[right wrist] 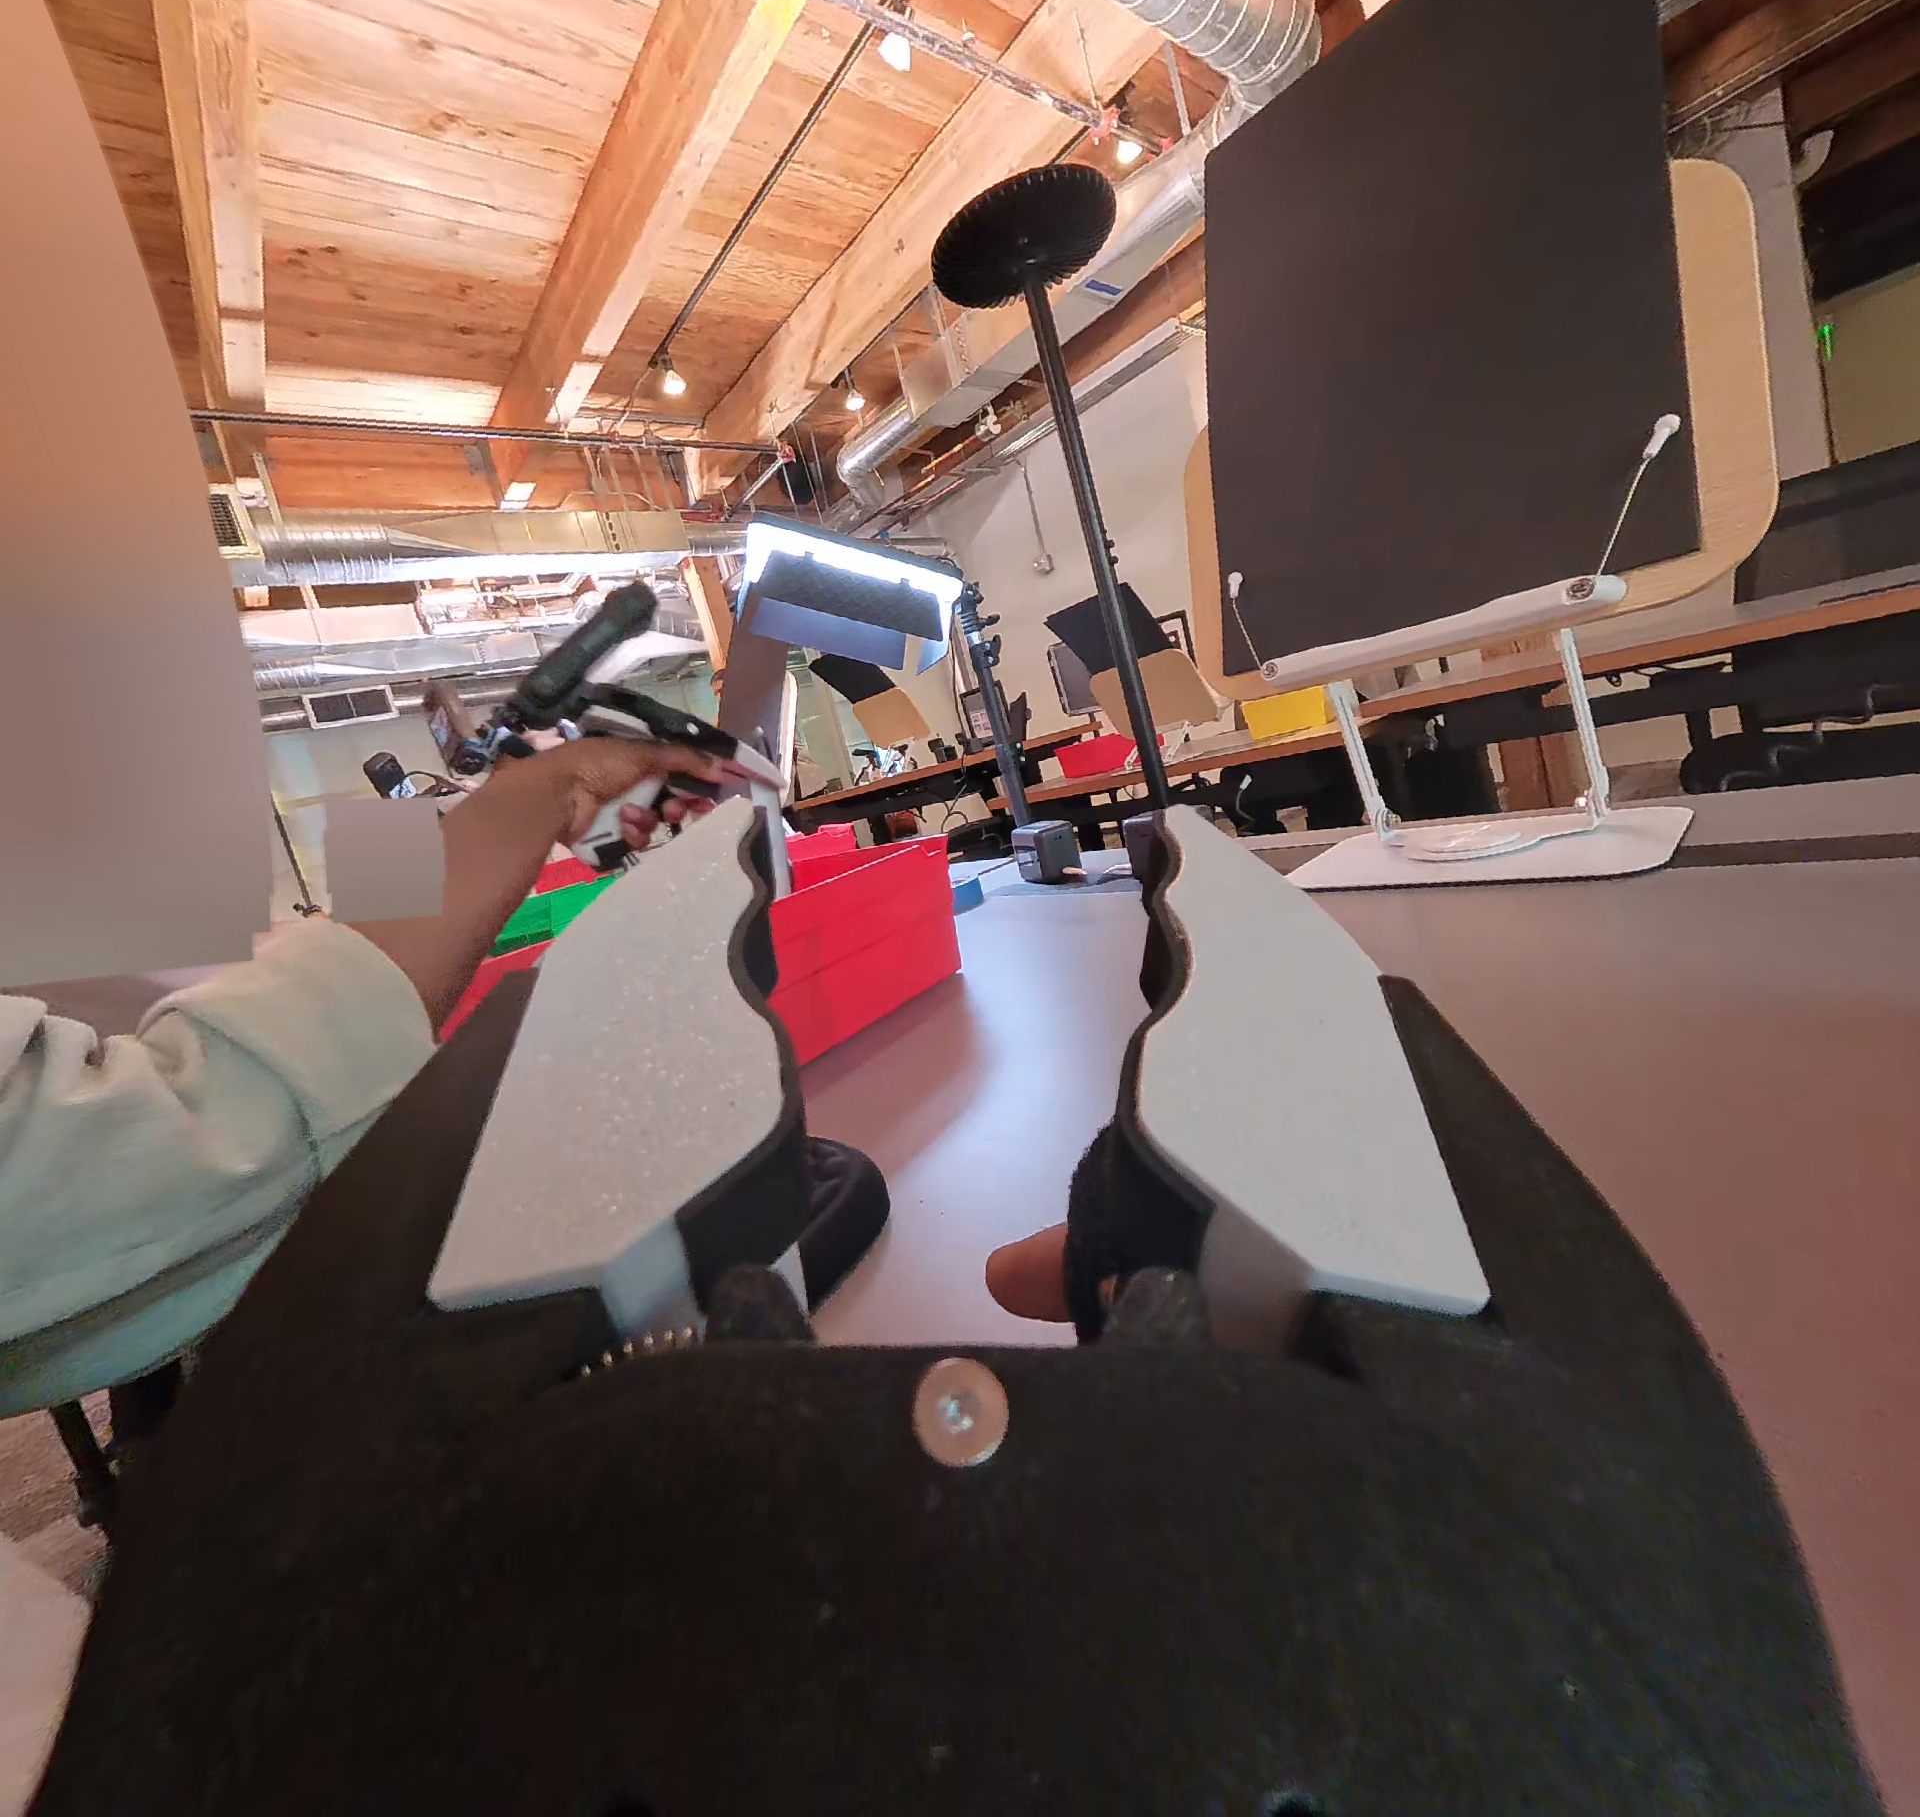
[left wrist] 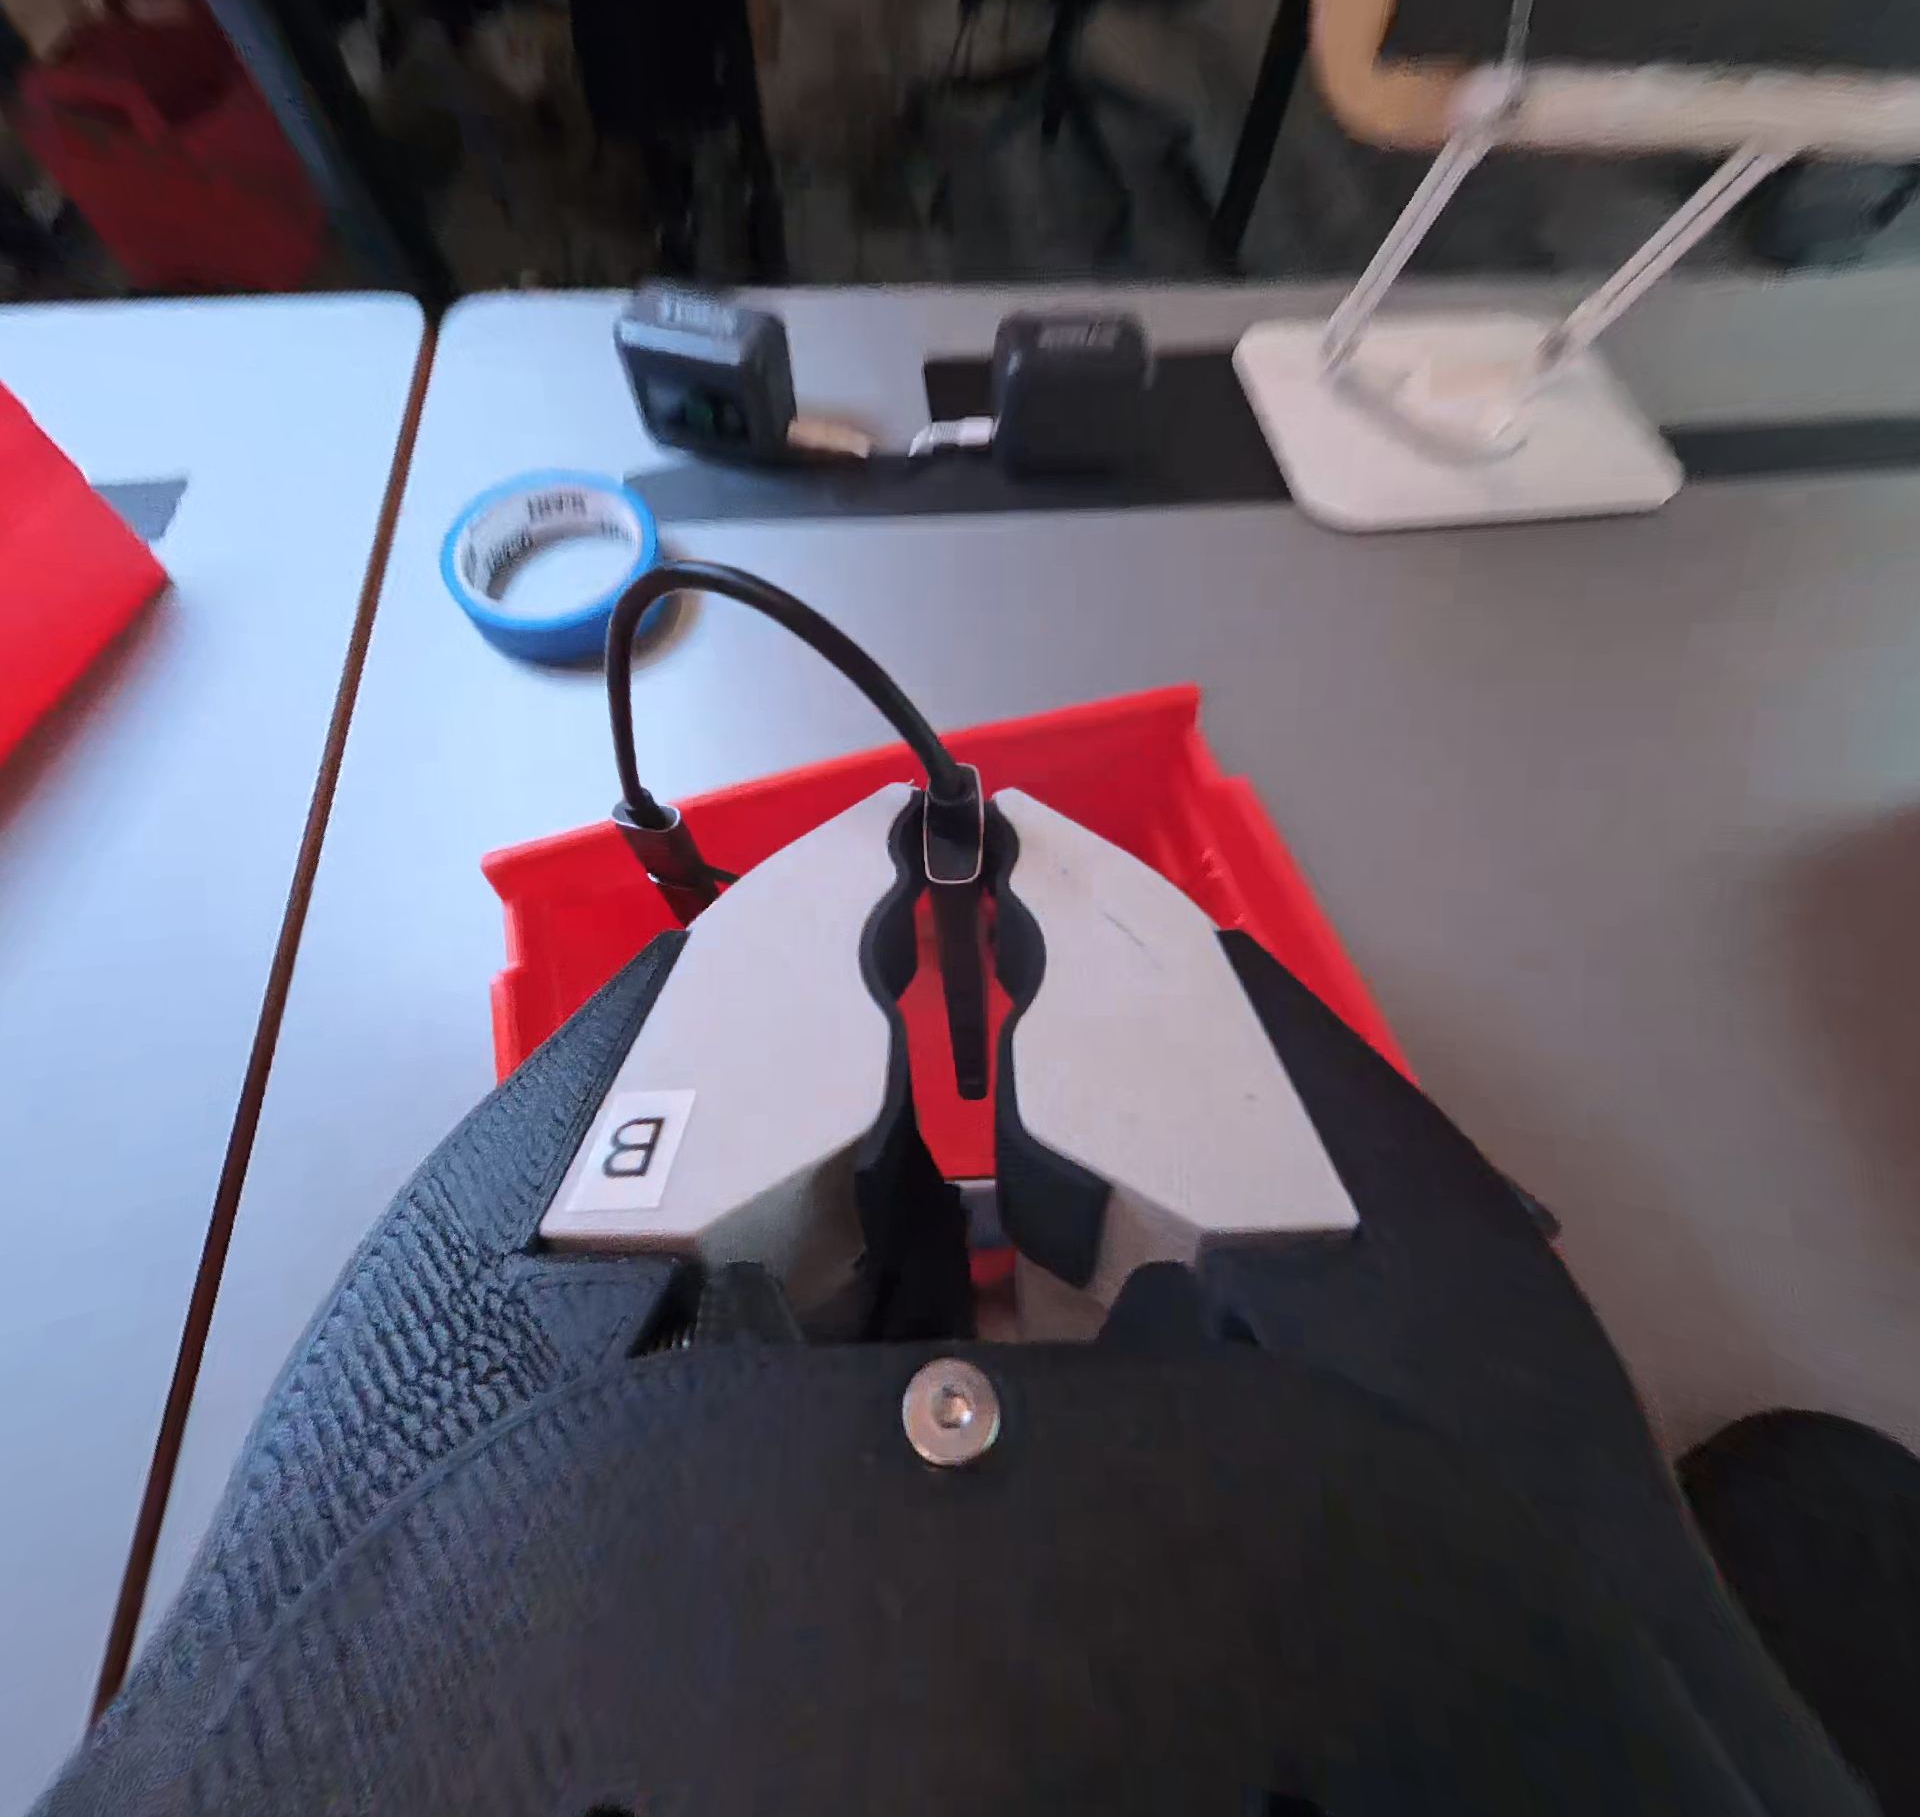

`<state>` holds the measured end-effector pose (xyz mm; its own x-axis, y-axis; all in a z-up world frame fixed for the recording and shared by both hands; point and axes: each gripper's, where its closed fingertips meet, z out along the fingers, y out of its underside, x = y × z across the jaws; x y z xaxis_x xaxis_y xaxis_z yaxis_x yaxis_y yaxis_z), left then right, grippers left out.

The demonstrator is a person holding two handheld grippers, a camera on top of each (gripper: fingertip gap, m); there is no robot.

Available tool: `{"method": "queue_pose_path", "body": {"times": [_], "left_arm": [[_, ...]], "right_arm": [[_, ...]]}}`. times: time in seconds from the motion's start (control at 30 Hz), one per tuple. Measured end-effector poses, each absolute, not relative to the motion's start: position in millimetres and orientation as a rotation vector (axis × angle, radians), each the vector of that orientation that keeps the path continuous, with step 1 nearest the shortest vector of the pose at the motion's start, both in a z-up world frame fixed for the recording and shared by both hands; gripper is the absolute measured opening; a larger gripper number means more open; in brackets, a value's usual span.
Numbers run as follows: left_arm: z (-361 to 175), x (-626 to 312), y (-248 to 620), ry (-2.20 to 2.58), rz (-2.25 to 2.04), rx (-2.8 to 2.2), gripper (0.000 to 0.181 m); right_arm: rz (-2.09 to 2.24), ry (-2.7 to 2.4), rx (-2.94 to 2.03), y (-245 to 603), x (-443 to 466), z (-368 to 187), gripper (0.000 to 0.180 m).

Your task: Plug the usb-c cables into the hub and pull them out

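The left tool pinches one plug of a short black cable at its fingertips, held above the red bin, probably to carry it to a port. The plug's long axis runs along the fingers, cord end far, metal tip toward the camera. The cable arches left and drops to its other plug at the bin's near-left wall. The right tool rests low on the bench, spread and empty, likely waiting. I cannot pick out the hub.
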<state>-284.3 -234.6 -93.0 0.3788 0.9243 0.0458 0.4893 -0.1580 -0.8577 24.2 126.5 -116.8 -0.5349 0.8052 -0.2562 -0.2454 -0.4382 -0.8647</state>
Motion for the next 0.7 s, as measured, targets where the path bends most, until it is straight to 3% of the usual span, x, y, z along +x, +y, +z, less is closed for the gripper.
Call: {"method": "queue_pose_path", "body": {"times": [0.27, 0.47, 0.7], "left_arm": [[-20.6, -247.3, -234.8, -1.010, 0.752, -1.583, 0.009], [35.2, -177.2, -181.4, -0.622, 0.667, -1.383, 0.010], [34.0, -73.5, -98.0, -0.391, 0.351, -1.127, 0.010]], "right_arm": [[2.016, -1.059, -0.890, 126.4, 24.8, -116.7, 0.065], [2.011, -1.071, -0.878, 124.3, 25.3, -116.6, 0.065], [1.972, -1.099, -0.765, 114.0, 34.3, -112.8, 0.067]]}}
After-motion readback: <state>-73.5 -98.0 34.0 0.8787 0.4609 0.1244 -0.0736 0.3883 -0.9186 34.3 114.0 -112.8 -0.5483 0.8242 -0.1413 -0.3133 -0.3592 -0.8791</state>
